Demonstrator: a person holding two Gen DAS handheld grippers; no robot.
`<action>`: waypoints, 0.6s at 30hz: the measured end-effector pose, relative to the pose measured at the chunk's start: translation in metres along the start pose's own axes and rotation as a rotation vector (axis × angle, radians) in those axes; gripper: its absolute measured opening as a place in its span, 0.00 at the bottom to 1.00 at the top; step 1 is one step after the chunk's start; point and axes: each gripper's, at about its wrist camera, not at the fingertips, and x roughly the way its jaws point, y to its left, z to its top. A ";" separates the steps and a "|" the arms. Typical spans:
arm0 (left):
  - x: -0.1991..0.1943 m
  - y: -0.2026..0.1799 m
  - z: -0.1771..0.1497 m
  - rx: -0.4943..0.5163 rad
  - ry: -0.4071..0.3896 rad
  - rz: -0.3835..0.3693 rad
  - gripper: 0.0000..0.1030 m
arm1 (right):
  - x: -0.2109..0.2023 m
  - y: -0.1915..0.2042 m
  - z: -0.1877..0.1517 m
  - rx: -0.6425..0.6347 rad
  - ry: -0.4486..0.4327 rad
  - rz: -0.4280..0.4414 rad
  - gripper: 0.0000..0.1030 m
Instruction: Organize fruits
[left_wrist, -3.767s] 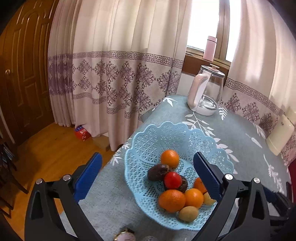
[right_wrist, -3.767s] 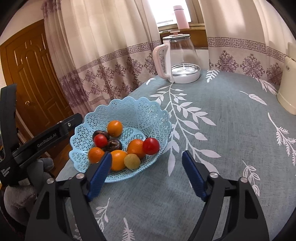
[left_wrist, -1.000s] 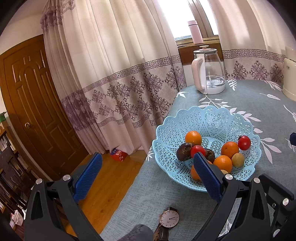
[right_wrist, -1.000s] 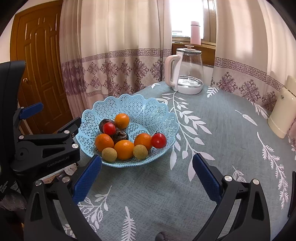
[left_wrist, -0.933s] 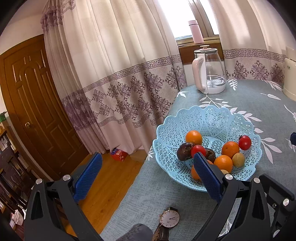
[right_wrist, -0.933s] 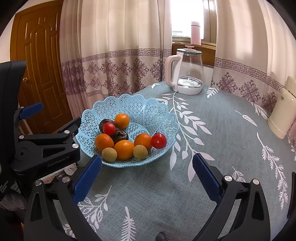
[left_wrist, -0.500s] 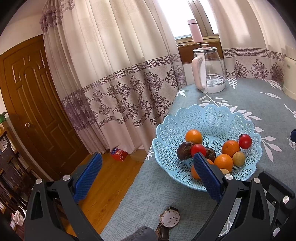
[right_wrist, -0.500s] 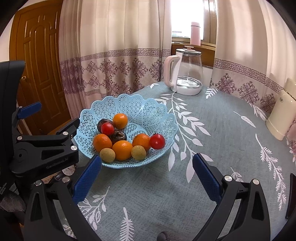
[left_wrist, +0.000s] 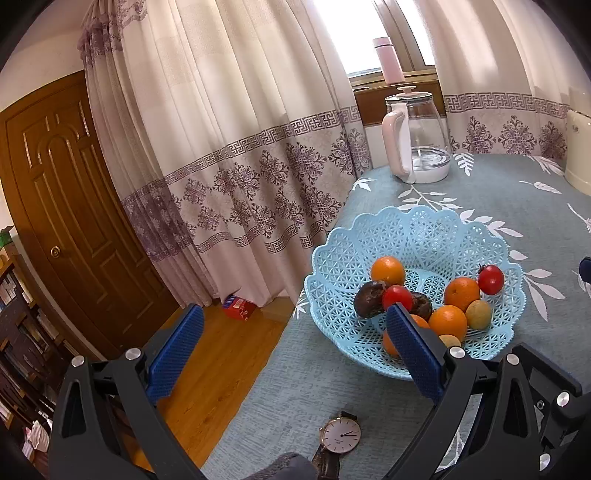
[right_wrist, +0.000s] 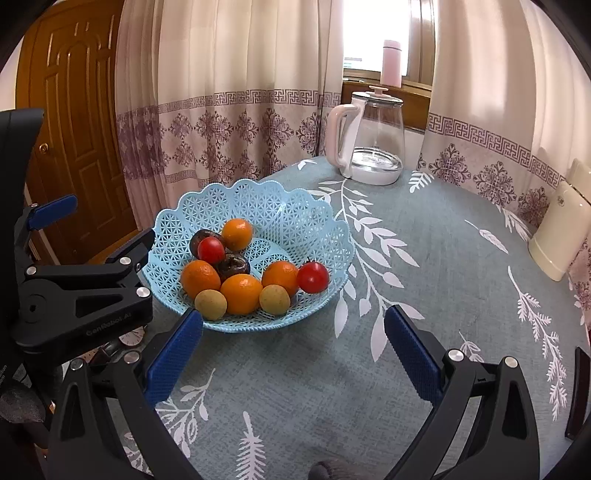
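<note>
While hovering wide open and empty over the leaf-patterned grey-blue cloth worktop (right_wrist: 424, 280), left gripper (left_wrist: 291, 349) and right gripper (right_wrist: 293, 349) both grasping nothing. Sitting between them and just ahead, light-blue lattice plastic basket (right_wrist: 299, 216) holding round oranges (right_wrist: 242, 293), red tomatoes (right_wrist: 313, 277), dark wrinkled fruits (right_wrist: 232, 266) and small yellow-green fruits (right_wrist: 274, 299). Lying near the left gripper, round white-faced wristwatch (left_wrist: 340, 435).
</note>
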 end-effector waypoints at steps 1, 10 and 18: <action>0.000 0.000 0.000 0.000 0.000 0.000 0.97 | 0.000 0.000 0.000 -0.001 0.002 -0.007 0.95; 0.000 0.000 0.000 0.000 0.000 0.000 0.97 | 0.002 0.001 0.000 -0.003 0.008 -0.005 0.95; 0.001 0.000 0.000 0.001 0.000 -0.001 0.97 | 0.003 0.003 -0.002 -0.010 0.009 -0.003 0.95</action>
